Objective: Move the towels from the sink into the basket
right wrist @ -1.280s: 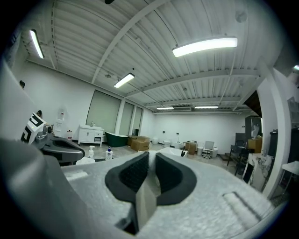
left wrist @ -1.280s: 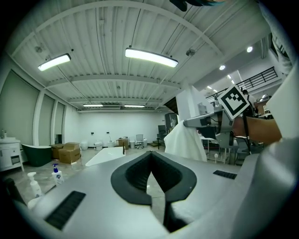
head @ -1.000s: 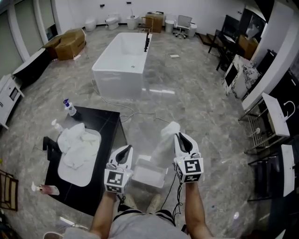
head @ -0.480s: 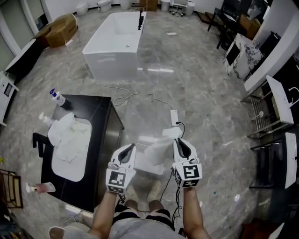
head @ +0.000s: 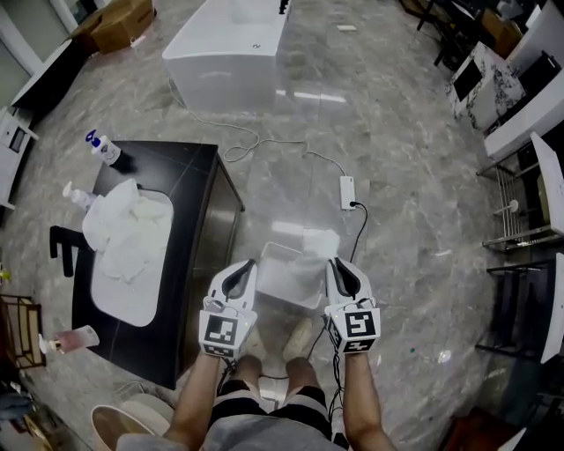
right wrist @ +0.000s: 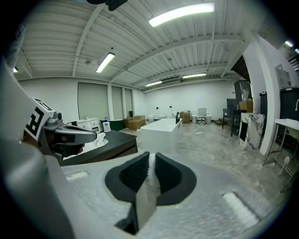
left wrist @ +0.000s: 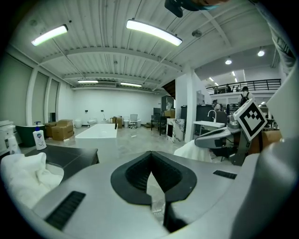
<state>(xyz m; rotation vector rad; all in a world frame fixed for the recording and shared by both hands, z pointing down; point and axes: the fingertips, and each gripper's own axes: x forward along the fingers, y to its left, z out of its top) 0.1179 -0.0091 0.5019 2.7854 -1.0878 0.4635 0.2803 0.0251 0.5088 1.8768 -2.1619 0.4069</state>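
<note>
1. Right gripper (head: 339,263) is clamped on towel (head: 319,241) over basket's (head: 280,280) 2 o'clock corner; left gripper (head: 245,266) jaws together, empty.
2. We lower until towel sits inside the walls, then part the jaws.
3. More towels (head: 123,240) lie in sink (head: 115,306), 9 o'clock.

Showroom floor with a bathtub and a black counter, seen from above.
A white freestanding bathtub (head: 231,48) stands on grey marble floor (head: 397,132), with a cardboard box (head: 122,19) to its left. The black counter (head: 189,229) carries a blue-capped bottle (head: 104,148) and a white pump bottle (head: 77,195) (a pink bottle (head: 70,339) lies at its near corner). A white power strip (head: 347,192) lies on the floor.
</note>
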